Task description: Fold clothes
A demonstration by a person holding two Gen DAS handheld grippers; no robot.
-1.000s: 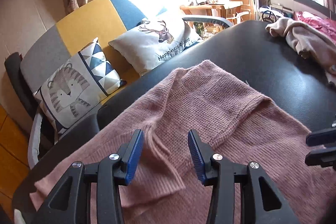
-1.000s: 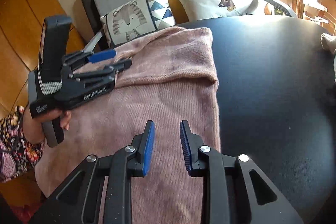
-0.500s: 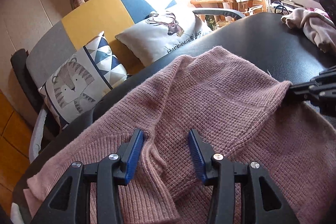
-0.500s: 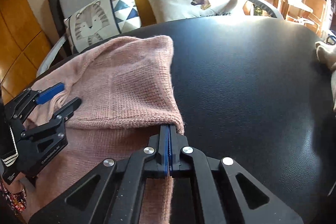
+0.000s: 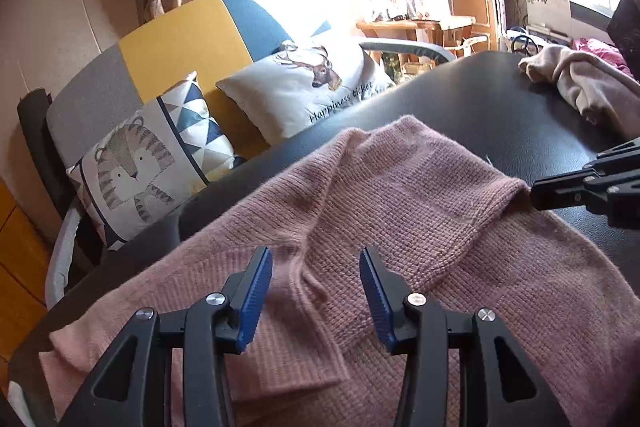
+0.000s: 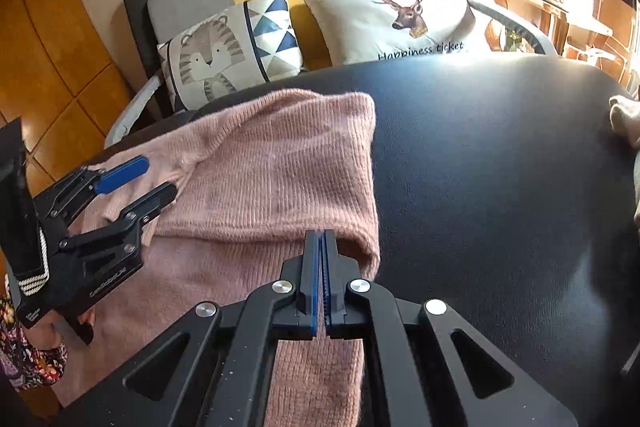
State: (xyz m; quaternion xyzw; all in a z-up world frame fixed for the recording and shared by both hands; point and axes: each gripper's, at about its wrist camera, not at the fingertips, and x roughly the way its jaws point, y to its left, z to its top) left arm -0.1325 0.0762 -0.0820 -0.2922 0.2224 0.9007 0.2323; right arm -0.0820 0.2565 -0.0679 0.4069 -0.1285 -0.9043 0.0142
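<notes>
A pink knit sweater (image 5: pixel 400 207) (image 6: pixel 280 187) lies on the black table (image 5: pixel 500 99) (image 6: pixel 500 167), its upper part folded back over the lower part. My left gripper (image 5: pixel 315 259) (image 6: pixel 156 179) stands open just above the fold's left end, blue pads on either side of a small ridge of cloth, not pressing on it. My right gripper (image 6: pixel 320 235) (image 5: pixel 534 195) is shut, its tips pinching the right-hand corner of the folded edge, which is drawn up slightly there.
A beige garment (image 5: pixel 580 83) (image 6: pixel 624 115) is heaped at the table's far right. Behind the table stands a sofa with a tiger cushion (image 5: pixel 148 167) and a deer cushion (image 5: pixel 312 87). A hand in a floral sleeve (image 6: pixel 24 359) holds the left gripper.
My right gripper went from open above the sweater to shut on the fold's right corner, moving toward it. The left gripper has stayed open over the left part.
</notes>
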